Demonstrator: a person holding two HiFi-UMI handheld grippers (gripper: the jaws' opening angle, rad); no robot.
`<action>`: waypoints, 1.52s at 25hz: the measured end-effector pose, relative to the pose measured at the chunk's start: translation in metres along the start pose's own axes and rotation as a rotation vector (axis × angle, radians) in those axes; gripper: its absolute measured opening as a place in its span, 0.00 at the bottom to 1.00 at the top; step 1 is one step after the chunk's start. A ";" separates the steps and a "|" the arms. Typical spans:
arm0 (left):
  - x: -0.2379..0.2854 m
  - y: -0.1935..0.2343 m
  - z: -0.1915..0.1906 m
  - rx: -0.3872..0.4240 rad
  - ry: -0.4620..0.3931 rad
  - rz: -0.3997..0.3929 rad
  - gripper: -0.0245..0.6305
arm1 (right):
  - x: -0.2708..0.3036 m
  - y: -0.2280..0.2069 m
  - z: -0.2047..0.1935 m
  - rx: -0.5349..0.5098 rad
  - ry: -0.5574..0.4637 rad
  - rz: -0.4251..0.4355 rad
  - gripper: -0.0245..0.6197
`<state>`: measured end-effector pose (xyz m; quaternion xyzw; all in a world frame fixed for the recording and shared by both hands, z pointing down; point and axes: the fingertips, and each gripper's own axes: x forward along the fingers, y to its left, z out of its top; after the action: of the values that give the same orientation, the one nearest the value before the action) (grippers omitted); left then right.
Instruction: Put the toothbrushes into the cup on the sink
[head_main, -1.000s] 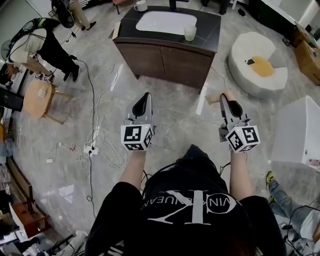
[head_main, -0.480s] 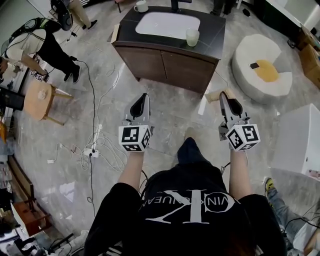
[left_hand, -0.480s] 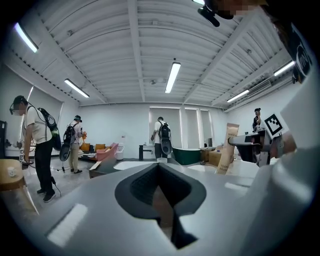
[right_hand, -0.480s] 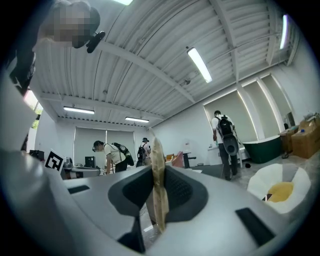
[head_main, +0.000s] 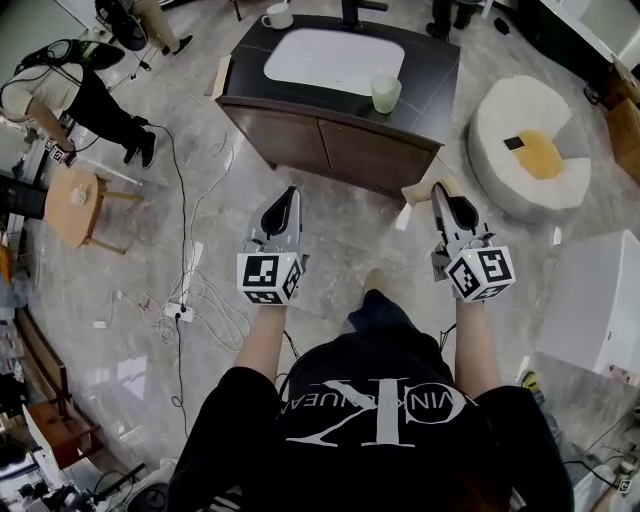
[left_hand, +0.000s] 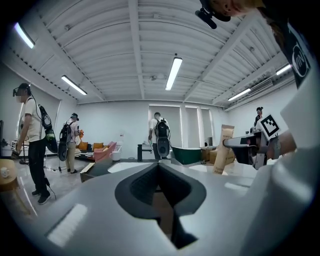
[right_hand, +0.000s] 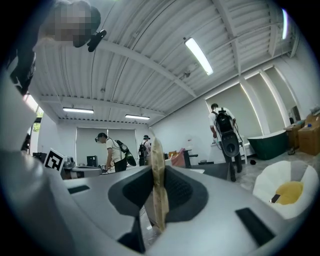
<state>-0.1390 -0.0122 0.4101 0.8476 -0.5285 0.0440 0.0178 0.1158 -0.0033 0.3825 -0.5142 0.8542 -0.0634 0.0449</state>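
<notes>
Carton (right_hand: 158, 195) clamped in right gripper (head_main: 446, 204)
Tan, probably toothbrush packaging, it stands upright between the jaws, long axis vertical, top rising above them; left gripper (left_hand: 159, 167) is closed, empty.

Long ceiling tubes (left_hand: 173, 73) flood the room with bright, even white light, so the glossy floor (head_main: 150, 300) left of the bench (head_main: 425, 85) carries pale glare streaks, and shadows around the bench are faint and soft-edged. The head view is sharp but bows outward away from the bench. Both gripper views are strongly fisheyed with black corners, and the left gripper (left_hand: 159, 167) and right gripper (right_hand: 156, 172), seen close up, look soft against a crisper background.
</notes>
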 end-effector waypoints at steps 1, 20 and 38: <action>0.007 0.000 0.000 0.001 0.003 -0.001 0.05 | 0.005 -0.004 0.000 0.000 0.004 0.004 0.15; 0.118 0.012 0.002 -0.018 0.009 0.053 0.05 | 0.098 -0.073 0.005 -0.005 0.037 0.116 0.15; 0.190 0.040 -0.003 -0.017 0.033 0.032 0.05 | 0.170 -0.109 0.050 0.008 -0.048 0.131 0.15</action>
<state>-0.0923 -0.1994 0.4297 0.8380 -0.5420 0.0539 0.0329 0.1387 -0.2072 0.3477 -0.4584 0.8844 -0.0514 0.0713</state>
